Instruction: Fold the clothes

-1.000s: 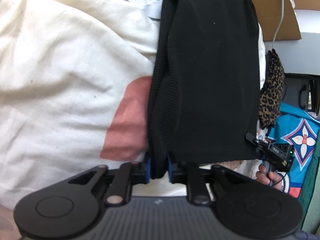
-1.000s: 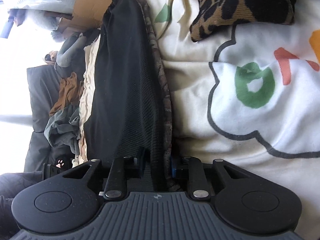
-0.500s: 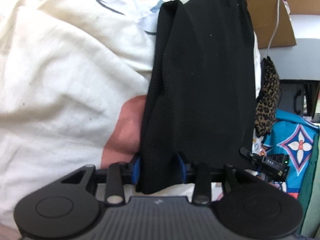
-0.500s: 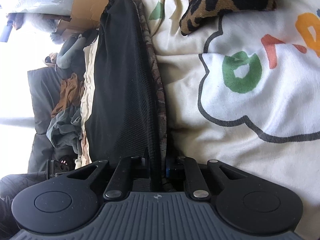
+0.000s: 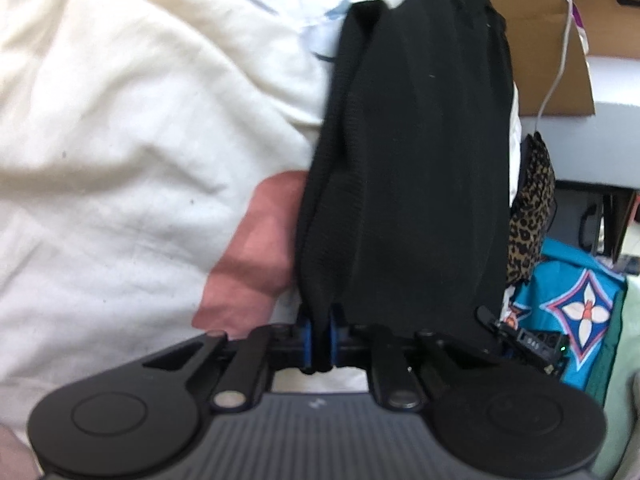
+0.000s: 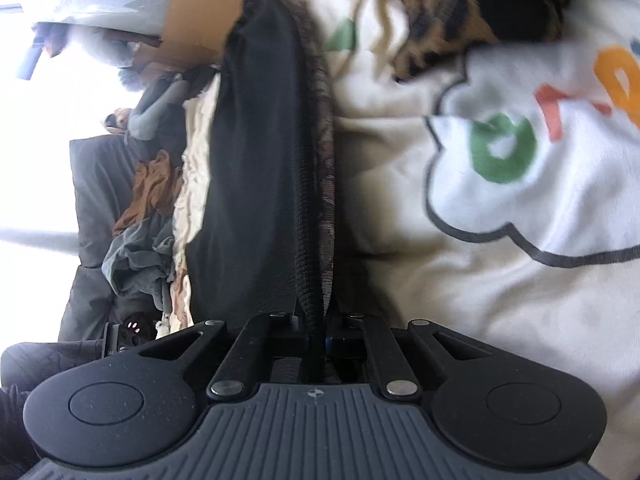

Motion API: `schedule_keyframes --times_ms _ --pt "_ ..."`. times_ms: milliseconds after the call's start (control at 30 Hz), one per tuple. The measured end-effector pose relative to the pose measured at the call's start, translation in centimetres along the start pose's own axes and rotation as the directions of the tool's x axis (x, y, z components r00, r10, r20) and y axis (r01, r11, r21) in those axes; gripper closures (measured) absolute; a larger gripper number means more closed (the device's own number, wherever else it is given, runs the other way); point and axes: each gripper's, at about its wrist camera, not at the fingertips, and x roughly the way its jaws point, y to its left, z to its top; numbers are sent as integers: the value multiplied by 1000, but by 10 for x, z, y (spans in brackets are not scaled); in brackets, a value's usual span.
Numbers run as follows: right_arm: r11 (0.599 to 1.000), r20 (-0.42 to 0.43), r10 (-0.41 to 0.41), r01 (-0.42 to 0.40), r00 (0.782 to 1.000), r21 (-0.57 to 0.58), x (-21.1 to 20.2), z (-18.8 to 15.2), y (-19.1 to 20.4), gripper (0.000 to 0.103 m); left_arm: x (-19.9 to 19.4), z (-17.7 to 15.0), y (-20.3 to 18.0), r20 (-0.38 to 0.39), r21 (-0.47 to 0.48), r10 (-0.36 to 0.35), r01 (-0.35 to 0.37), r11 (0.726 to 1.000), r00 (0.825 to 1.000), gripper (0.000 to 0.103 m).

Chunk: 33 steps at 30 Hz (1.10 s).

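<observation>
Black garment (image 5: 416, 168): clamped at both ends, hanging stretched between the two grippers above a cream sheet (image 5: 120, 128) printed with a pink patch and coloured letters. Left gripper (image 5: 319, 340): blue pads pressed together on a bunched edge of the cloth, no gap to see between them. Right gripper (image 6: 320, 336): fingers also closed tight on the opposite edge, where a brown patterned lining (image 6: 324, 152) shows beside the black knit. Seen from the left wrist as a wide dark panel, doubled in several layers; from the right wrist as a narrow standing fold. Leopard cloth (image 6: 472, 12) lying on the sheet near the far end, apart from the black piece; a pile of other clothes (image 6: 148, 200) further off to the side. Step in hand, as judged: carrying the half-folded piece in the air, not yet laid down. Next move probably: lowering it flat on a free part of the sheet, both ends level, cloth kept taut so that the layers do not slip, and only then opening the fingers. Risk: loose inner layers sliding out of line on release.
</observation>
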Motion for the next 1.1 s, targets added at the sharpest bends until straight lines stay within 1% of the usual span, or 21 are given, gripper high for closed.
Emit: schedule_keyframes --times_ms 133,233,267,300,400,467,500,567,667,767,967,1100 --pt "999 48 19 -18 999 -31 -14 -1 16 99 -27 -8 -26 7 26 2 -2 1000 1000 95" --pt "997 69 46 -41 997 -65 -22 -3 28 99 -47 14 -33 14 37 8 -9 999 1000 95" --pt "996 72 56 -50 996 -75 -25 -3 32 99 -52 15 -34 15 46 15 -16 999 1000 95" --pt "995 75 66 -60 995 -85 -27 -4 35 99 -55 13 -35 16 58 24 -25 998 1000 96" --pt "991 76 82 -73 994 -110 -34 -7 46 99 -41 12 -50 22 54 36 -37 998 999 96" --pt "989 81 92 -82 992 -123 -40 -11 52 99 -51 10 -54 30 60 46 -48 997 998 96" --pt "988 87 99 -87 991 -128 -44 -13 54 99 -43 0 -69 38 66 53 -56 996 998 96" --pt "986 102 114 -101 988 -132 -53 -18 56 99 -48 -9 -79 49 78 54 -58 995 997 96" --pt "985 134 136 -120 982 -125 -62 -29 58 99 -69 -23 -83 44 85 48 -51 995 998 96" --pt "984 141 144 -127 979 -126 -71 -42 62 99 -82 -35 -88 34 91 44 -47 995 998 96" --pt "982 144 159 -141 977 -126 -92 -66 69 99 -99 -56 -90 -10 80 42 -42 996 999 96" --pt "981 153 167 -149 974 -123 -102 -77 71 98 -104 -68 -92 -34 73 37 -34 997 999 96"
